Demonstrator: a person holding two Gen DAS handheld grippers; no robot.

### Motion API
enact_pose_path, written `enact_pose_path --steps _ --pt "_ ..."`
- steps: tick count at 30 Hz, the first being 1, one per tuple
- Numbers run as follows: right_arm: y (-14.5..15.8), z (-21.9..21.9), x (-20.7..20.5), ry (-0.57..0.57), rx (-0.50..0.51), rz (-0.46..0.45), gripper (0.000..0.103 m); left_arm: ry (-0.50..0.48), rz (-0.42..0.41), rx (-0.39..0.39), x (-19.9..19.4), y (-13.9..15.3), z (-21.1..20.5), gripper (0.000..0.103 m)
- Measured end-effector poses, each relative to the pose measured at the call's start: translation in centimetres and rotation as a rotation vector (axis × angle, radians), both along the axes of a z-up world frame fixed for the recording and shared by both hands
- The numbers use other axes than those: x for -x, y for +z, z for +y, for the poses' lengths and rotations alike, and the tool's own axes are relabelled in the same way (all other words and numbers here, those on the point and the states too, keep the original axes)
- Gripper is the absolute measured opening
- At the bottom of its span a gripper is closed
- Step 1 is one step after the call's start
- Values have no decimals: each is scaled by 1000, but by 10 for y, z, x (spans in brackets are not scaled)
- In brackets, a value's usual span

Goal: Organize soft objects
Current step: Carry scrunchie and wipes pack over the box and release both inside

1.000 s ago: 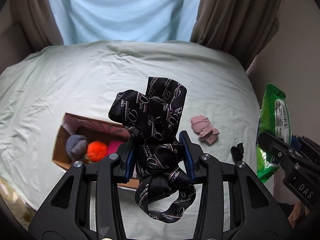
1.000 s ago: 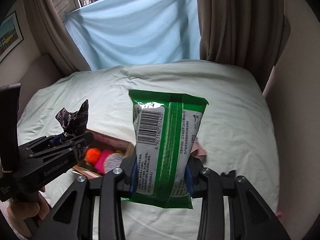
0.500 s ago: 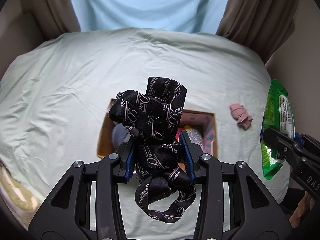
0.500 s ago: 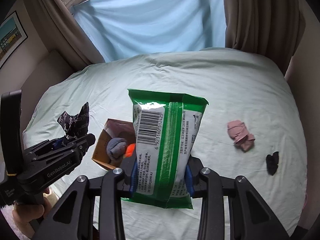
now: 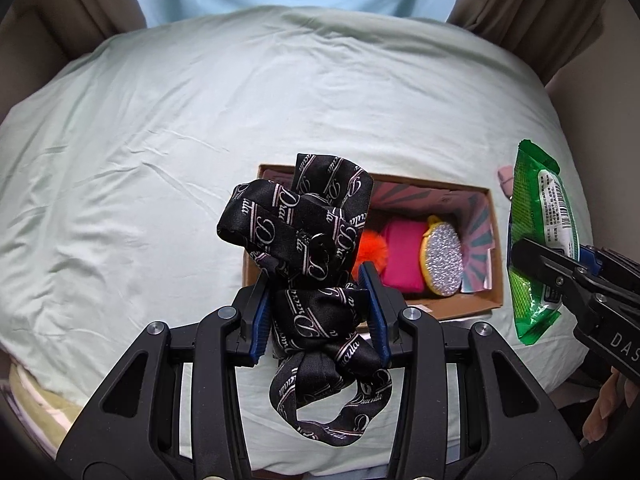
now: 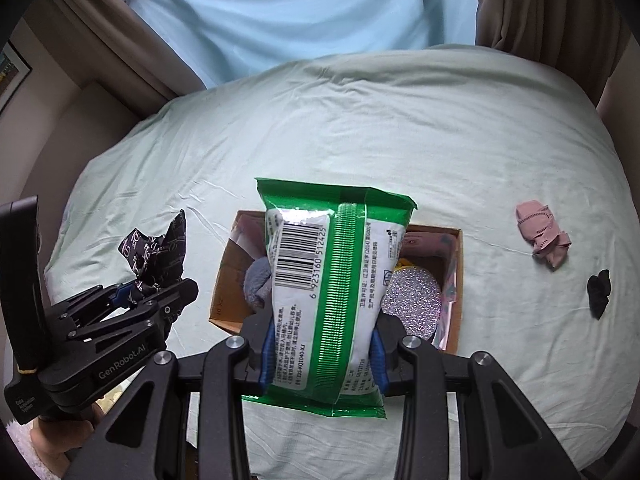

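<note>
My left gripper is shut on a black patterned scarf, held above the left end of an open cardboard box on the bed. The box holds an orange pompom, a pink item and a glittery round pad. My right gripper is shut on a green tissue pack, held over the box. A grey soft item lies in the box. The left gripper with the scarf shows at the left of the right wrist view.
A pink folded cloth and a small black item lie on the pale green bedsheet right of the box. Curtains and a light blue sheet hang behind the bed.
Both grippers have moved left and closer over the bed, so the box now sits right under them. Both grips are unchanged.
</note>
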State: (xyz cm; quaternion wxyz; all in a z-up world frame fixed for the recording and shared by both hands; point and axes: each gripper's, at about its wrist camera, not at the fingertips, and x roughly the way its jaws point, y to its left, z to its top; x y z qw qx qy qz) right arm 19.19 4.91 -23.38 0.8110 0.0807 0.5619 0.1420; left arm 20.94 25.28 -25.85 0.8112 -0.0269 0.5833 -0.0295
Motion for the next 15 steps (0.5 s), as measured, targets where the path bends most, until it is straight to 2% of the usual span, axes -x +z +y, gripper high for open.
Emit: enact_pose_path --steps 7,15 --pt "-37 8 -28 -28 -35 127 34 -43 91 20 -29 -36 -5 37" --pt "-97 10 -59 -30 -56 309 34 -87 197 3 -53 -85 -17 37"
